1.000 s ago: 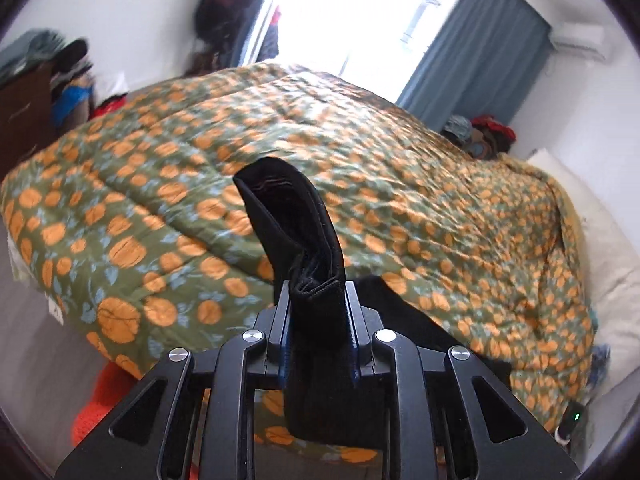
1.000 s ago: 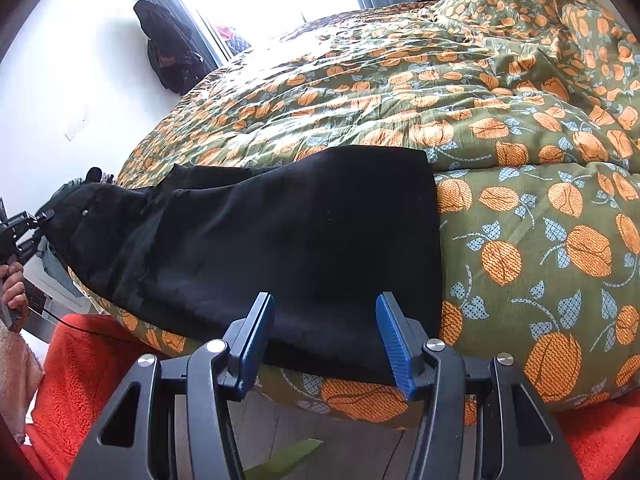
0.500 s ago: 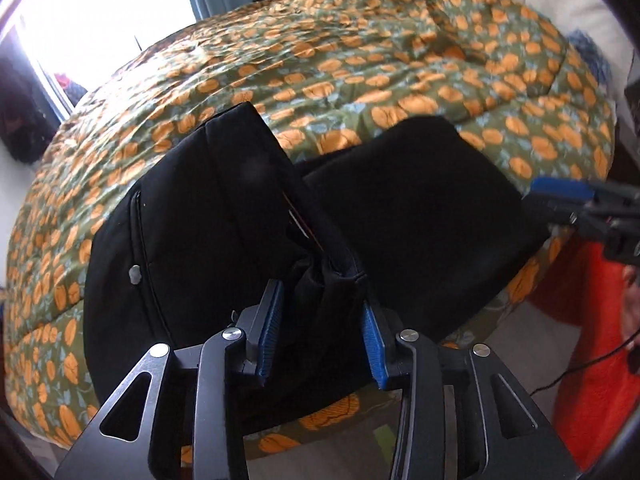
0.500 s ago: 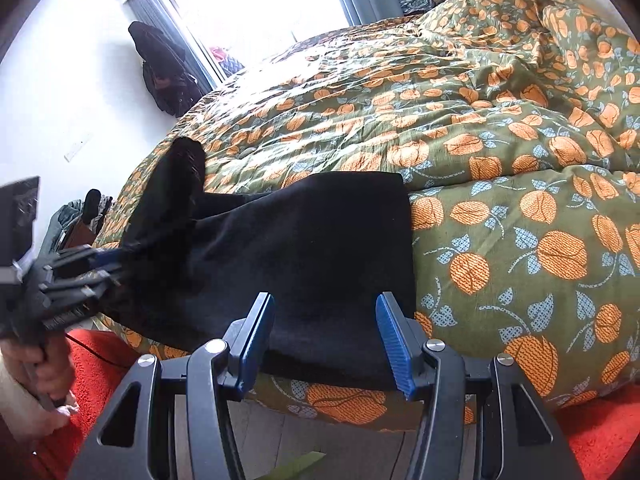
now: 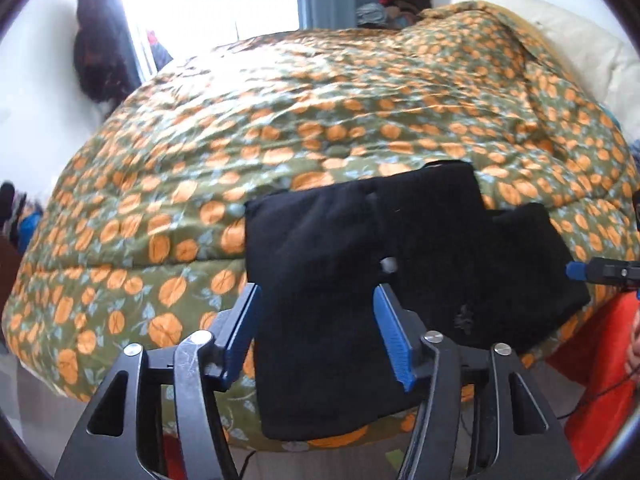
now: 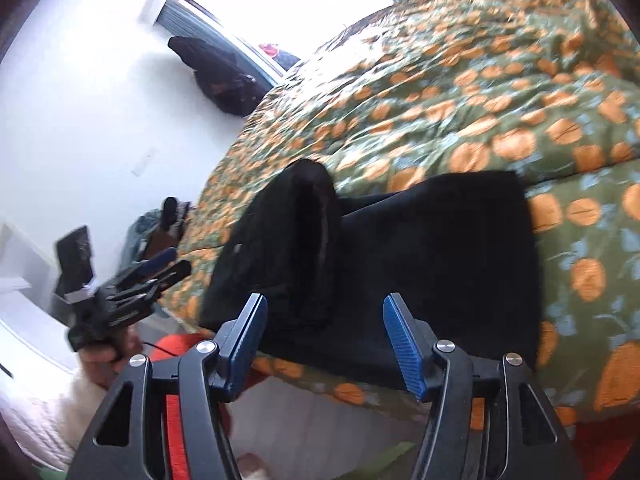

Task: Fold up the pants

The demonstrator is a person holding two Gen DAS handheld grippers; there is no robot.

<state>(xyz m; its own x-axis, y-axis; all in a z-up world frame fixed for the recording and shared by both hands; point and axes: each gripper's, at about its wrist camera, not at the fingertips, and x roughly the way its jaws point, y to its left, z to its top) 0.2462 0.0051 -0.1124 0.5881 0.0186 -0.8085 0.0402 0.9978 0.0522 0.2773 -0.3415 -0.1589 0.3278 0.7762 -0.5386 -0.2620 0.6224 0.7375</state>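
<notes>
The black pants lie folded over on the near edge of the bed, one layer on top of another, the near end hanging over the edge. They also show in the right wrist view. My left gripper is open, its blue pads on either side of the hanging fabric without gripping it. My right gripper is open and empty, just in front of the pants' near edge. The left gripper also shows in the right wrist view, off to the left of the pants.
The bed is covered by a green quilt with orange fruit print. A red rug lies on the floor by the bed. A white pillow is at the far right. Dark clothes hang by the window.
My left gripper carried the waist end over onto the legs, opened and let go of the fabric. The pants now lie folded. My right gripper stayed open and swung left.
</notes>
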